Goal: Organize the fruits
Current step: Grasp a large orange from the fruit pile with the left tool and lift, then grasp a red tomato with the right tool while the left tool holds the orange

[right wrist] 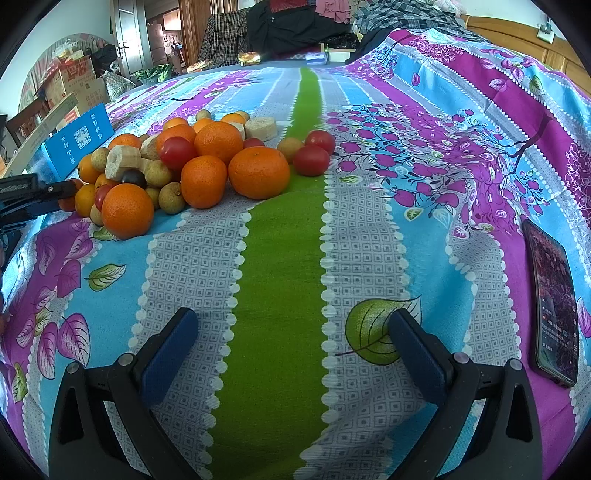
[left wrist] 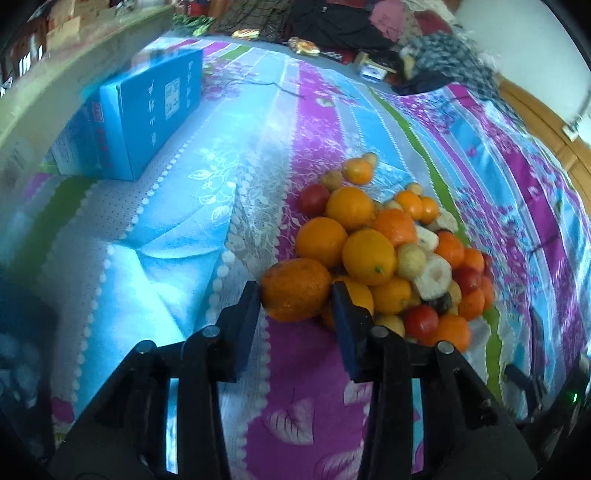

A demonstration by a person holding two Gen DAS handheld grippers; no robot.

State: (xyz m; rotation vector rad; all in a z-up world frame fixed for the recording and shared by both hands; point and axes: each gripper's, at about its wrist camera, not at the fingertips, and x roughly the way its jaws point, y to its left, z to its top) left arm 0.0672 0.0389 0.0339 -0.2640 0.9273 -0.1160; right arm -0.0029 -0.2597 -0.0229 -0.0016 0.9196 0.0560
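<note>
I'm in a lived-in home, a bedroom by the look of it: a floral striped bedsheet (right wrist: pixel 284 236) spreads under me, clothes are heaped (right wrist: pixel 295 26) at the far end, a wooden headboard (right wrist: pixel 517 40) runs along 1 side, cardboard boxes (right wrist: pixel 77 81) are stacked near an open door (right wrist: pixel 125 40).

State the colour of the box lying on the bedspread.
The box is bright blue with white print; clearest in the left wrist view.
</note>
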